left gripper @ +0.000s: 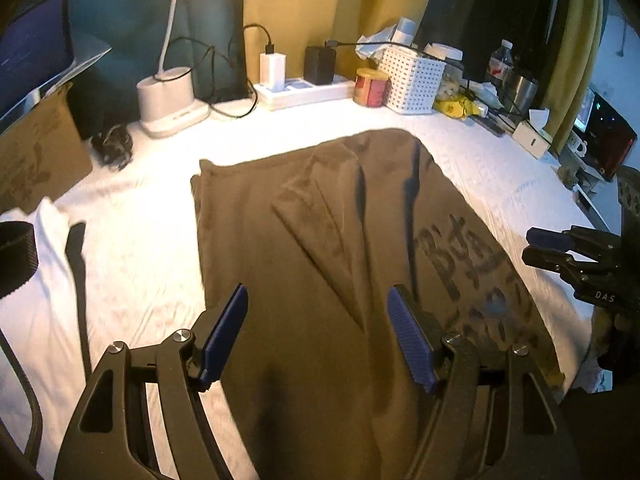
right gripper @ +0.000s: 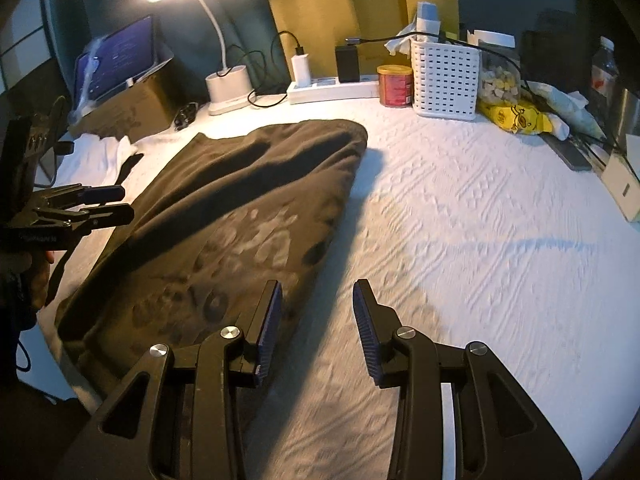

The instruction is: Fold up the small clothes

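A dark brown garment (left gripper: 344,256) with printed lettering lies folded lengthwise on the white textured tablecloth (left gripper: 140,248). It also shows in the right wrist view (right gripper: 224,216). My left gripper (left gripper: 318,304) hovers open and empty over the garment's near end. It shows at the left of the right wrist view (right gripper: 120,202). My right gripper (right gripper: 316,300) is open and empty just above the cloth beside the garment's right edge. It shows at the right of the left wrist view (left gripper: 532,246).
White clothing (left gripper: 36,280) with a black strap lies at the left. Along the back stand a lamp base (left gripper: 172,100), power strip (left gripper: 304,88), red tin (left gripper: 370,86), white basket (right gripper: 444,76), yellow bag (right gripper: 516,118), cardboard box (left gripper: 36,148) and laptop (right gripper: 116,56).
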`<state>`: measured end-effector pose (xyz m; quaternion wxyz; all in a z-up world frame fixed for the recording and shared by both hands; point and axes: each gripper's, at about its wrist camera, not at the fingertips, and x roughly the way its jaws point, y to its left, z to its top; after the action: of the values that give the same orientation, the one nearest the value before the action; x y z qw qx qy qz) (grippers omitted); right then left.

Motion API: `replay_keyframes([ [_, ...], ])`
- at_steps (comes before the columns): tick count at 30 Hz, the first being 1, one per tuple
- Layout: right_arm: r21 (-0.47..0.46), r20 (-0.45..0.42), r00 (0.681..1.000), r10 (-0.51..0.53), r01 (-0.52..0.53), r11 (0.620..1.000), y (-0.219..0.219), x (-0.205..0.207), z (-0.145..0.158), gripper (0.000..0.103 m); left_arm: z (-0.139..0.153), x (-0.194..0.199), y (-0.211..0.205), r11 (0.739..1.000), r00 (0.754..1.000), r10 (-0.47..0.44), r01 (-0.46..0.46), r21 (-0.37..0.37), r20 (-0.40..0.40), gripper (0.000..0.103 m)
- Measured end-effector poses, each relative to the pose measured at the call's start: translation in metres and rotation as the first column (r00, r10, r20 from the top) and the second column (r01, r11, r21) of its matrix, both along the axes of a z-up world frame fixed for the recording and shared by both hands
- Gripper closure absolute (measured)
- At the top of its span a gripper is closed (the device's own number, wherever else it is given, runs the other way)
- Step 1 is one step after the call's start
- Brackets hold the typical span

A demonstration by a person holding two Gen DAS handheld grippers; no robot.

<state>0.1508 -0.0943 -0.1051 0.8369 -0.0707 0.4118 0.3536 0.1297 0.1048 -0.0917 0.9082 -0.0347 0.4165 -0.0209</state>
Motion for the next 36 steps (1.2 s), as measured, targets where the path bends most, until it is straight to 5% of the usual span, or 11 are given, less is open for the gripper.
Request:
replay_keyframes([
  [8,-0.001,-0.016,1.000,-0.001,0.001,1.000,0.010,0.026,-0.007,0.064,-0.010,0.036,0.009,1.000,1.000,-0.003,0.003,0.008,-0.001,0.032],
  [12,-0.003,-0.024,1.000,0.000,-0.001,1.000,0.014,0.037,-0.010,0.064,-0.015,0.055,0.014,1.000,1.000,-0.018,0.018,0.007,-0.006,0.062],
  [21,0.002,-0.038,0.999,-0.019,0.019,1.000,0.017,0.059,-0.019,0.064,-0.027,0.081,0.020,0.999,0.999,-0.032,0.031,-0.019,-0.030,0.066],
  [22,0.004,-0.041,0.999,-0.021,0.021,1.000,0.018,0.061,-0.020,0.064,-0.028,0.082,0.020,0.999,0.999,-0.035,0.034,-0.022,-0.034,0.083],
  [25,0.005,-0.039,0.999,-0.023,0.023,1.000,0.021,0.067,-0.021,0.064,-0.025,0.083,0.022,0.999,0.998,-0.048,0.047,-0.024,-0.036,0.099],
  [36,0.055,-0.046,0.998,-0.038,0.040,0.998,0.042,0.101,-0.023,0.064,0.012,0.060,0.050,1.000,0.998,0.027,-0.027,0.007,0.065,0.099],
])
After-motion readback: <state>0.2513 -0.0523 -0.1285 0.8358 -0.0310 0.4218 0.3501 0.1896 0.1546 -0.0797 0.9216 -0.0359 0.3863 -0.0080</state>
